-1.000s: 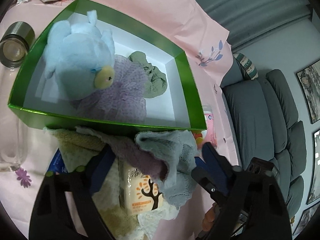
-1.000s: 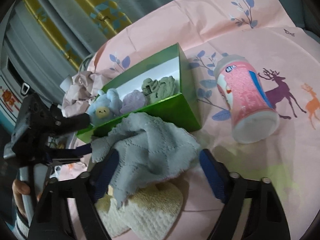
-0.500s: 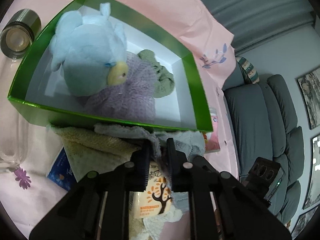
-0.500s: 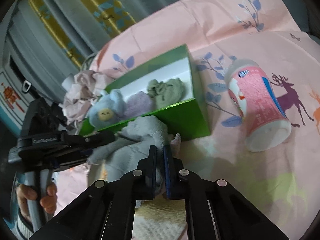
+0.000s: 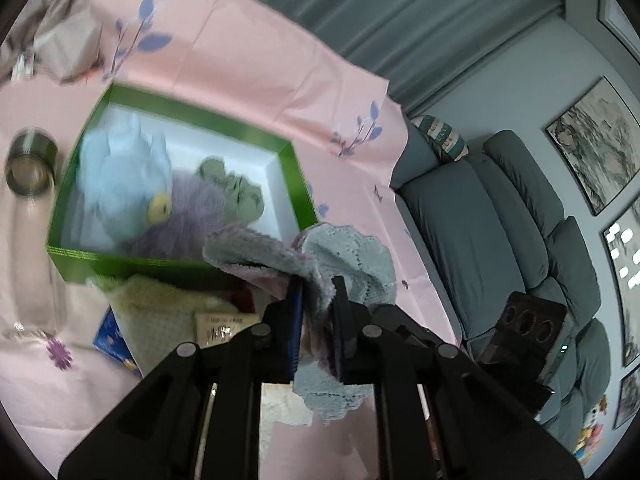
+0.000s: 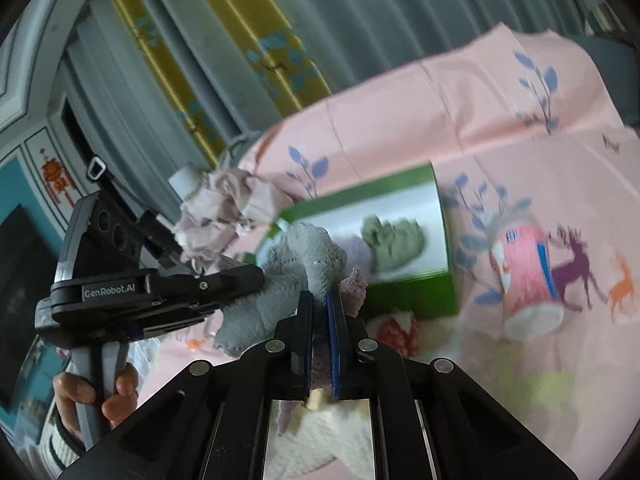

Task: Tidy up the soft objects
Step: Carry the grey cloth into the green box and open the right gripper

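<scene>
Both grippers pinch one grey cloth with a pink-purple underside and hold it above the table. My left gripper point(image 5: 316, 284) is shut on the grey cloth point(image 5: 352, 256); my right gripper point(image 6: 319, 300) is shut on the same grey cloth point(image 6: 316, 256). Just beyond it stands the green box point(image 5: 298, 184) point(image 6: 416, 296), open-topped, holding a light blue plush toy point(image 5: 124, 176), a purple cloth point(image 5: 188, 208) and a crumpled green cloth point(image 5: 236, 188) point(image 6: 394, 240). A cream towel point(image 5: 160, 300) lies on the table under the lifted cloth.
A metal can point(image 5: 30, 164) and a clear glass point(image 5: 32, 276) sit left of the box. A pink bottle point(image 6: 528, 276) lies on its side to the box's right. A crumpled pink cloth point(image 6: 224, 208) lies behind. A hand point(image 6: 116, 396) grips the left tool. A grey sofa point(image 5: 500, 232) stands past the table edge.
Both grippers went from open around the grey cloth to shut on it, then rose, lifting the cloth off the cream towel toward the green box.
</scene>
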A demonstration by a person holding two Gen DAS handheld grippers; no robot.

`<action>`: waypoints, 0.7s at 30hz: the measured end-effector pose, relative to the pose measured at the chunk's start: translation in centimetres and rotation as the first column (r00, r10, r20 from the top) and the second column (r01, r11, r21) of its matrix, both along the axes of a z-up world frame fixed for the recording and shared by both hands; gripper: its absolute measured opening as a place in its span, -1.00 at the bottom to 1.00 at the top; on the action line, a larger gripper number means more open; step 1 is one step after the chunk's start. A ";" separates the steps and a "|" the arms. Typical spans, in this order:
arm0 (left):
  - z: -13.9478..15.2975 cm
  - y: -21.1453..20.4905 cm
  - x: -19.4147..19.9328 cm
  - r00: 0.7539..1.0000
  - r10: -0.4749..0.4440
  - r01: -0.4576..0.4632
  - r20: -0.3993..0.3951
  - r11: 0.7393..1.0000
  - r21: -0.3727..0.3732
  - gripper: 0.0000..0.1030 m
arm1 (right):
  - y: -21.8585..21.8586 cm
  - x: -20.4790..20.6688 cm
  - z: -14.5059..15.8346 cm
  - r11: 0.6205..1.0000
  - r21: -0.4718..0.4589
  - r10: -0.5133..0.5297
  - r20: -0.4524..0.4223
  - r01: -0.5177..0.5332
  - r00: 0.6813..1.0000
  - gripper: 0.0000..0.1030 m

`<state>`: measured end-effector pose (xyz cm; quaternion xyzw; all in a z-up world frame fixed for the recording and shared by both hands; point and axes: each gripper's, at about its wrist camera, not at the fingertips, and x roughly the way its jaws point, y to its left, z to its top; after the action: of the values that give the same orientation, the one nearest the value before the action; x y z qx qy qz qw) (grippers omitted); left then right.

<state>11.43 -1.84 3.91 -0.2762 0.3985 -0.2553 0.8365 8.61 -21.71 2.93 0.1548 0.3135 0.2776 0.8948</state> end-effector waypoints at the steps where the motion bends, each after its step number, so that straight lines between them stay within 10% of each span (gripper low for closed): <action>1: 0.4 0.0 0.0 1.000 0.000 0.000 0.009 1.000 0.003 -0.79 | 0.2 0.0 0.6 1.000 -0.004 0.002 0.016 -0.002 1.000 -0.84; 12: 3.6 0.5 4.1 0.996 0.034 -0.041 0.080 0.996 0.078 -0.79 | 2.6 3.5 5.2 0.998 -0.052 -0.010 0.142 0.018 0.990 -0.84; 21: -0.2 1.1 9.4 0.998 0.065 -0.069 0.025 0.979 0.191 -0.76 | 4.5 9.5 2.6 0.988 -0.146 -0.033 0.084 0.045 0.996 -0.84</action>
<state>20.86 -0.73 3.73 -0.2052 0.4041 -0.1900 0.8709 18.11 -17.24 5.49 0.0828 0.2933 0.2423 0.9211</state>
